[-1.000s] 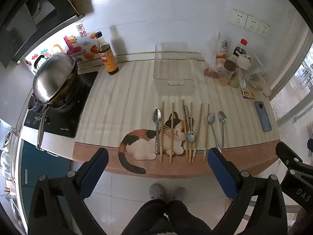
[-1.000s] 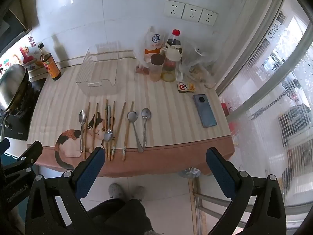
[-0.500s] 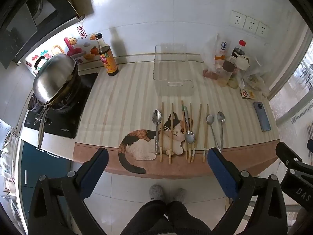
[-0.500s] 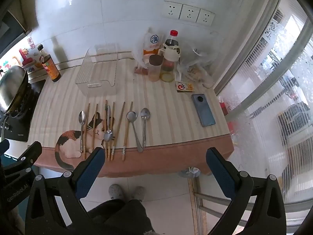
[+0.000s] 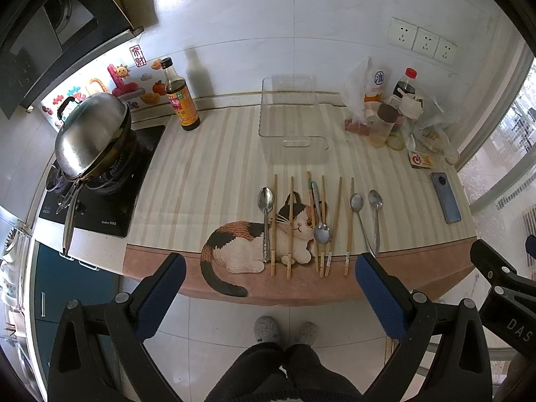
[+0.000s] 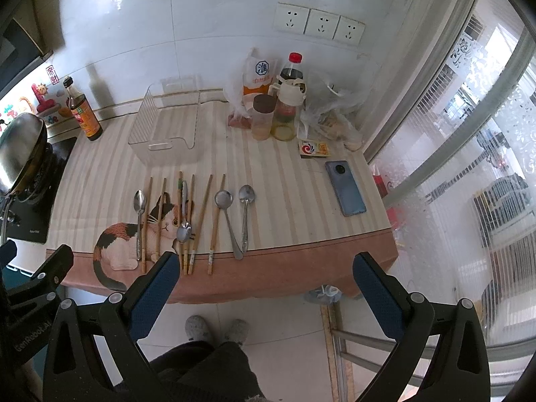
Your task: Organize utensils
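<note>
Several wooden chopsticks (image 5: 336,217) (image 6: 202,216) and several metal spoons (image 5: 266,214) (image 6: 246,214) lie side by side near the counter's front edge, partly on a cat picture (image 5: 254,244). A clear plastic bin (image 5: 292,124) (image 6: 167,127) stands empty behind them. My left gripper (image 5: 269,284) is open and empty, held off the counter's front edge. My right gripper (image 6: 264,284) is open and empty too, in front of the counter's right part.
A wok with steel lid (image 5: 90,134) sits on the stove at the left. A soy sauce bottle (image 5: 181,100) stands by the wall. Bottles, jars and bags (image 6: 281,107) crowd the back right. A phone (image 6: 345,192) lies at the right, by a window.
Both views have shifted slightly, with the counter sitting a little higher and farther in frame. Both grippers stay open. Nothing on the counter has moved.
</note>
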`<state>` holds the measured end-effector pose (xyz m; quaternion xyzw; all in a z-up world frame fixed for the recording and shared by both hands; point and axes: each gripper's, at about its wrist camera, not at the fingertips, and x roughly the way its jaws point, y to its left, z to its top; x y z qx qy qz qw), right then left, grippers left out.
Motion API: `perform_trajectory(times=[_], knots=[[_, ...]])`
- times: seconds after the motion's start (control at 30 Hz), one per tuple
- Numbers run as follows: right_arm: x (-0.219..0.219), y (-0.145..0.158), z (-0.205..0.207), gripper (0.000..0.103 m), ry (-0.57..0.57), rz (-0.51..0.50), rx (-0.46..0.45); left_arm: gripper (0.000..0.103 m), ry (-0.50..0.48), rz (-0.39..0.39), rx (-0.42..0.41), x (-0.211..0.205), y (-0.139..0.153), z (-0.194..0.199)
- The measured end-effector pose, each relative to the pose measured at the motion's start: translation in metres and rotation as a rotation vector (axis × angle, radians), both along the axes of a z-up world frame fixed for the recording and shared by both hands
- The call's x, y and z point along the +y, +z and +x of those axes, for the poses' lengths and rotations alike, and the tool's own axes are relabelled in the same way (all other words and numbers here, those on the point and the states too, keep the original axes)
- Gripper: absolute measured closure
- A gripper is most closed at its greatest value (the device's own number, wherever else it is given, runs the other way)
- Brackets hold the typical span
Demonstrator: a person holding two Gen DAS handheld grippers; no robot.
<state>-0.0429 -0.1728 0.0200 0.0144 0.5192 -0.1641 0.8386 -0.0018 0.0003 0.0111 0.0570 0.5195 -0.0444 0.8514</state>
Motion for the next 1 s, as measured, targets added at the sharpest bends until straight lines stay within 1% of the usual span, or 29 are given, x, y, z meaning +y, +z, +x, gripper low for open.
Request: perform_trajectory(times=[0.2,0.27,0.37,0.7,0.73,0.77,1.0], knots=[[0.002,-0.001,0.000,0.000,0.000,0.000,-0.001,0.000,-0.002,0.000,-0.001,-0.002,0.003,0.002],[0.002,-0.001,0.000,0.000,-0.001,-0.001,0.001,0.000,0.000,-0.001,-0.002,0.000,-0.002,-0.001],[0.002,0.000,-0.001,0.000,-0.002,-0.001,0.000,0.000,-0.002,0.000,-0.003,-0.002,0.000,0.000],[0.000,0.001,0.000,0.000,0.000,-0.001,-0.002,0.000,-0.006,0.005,-0.007,-0.013,0.009,0.016],[0.001,0.000,0.000,0.000,0.000,-0.001,-0.001,0.000,-0.008,0.003,-0.010,-0.005,0.004,0.003],[0.001,0.000,0.000,0.000,0.000,-0.001,-0.001,0.000,-0.007,0.004,-0.011,-0.006,0.004,0.003],[0.001,-0.001,0.000,0.000,-0.001,-0.002,-0.002,0.000,-0.006,0.006,-0.011,-0.010,0.008,0.015]])
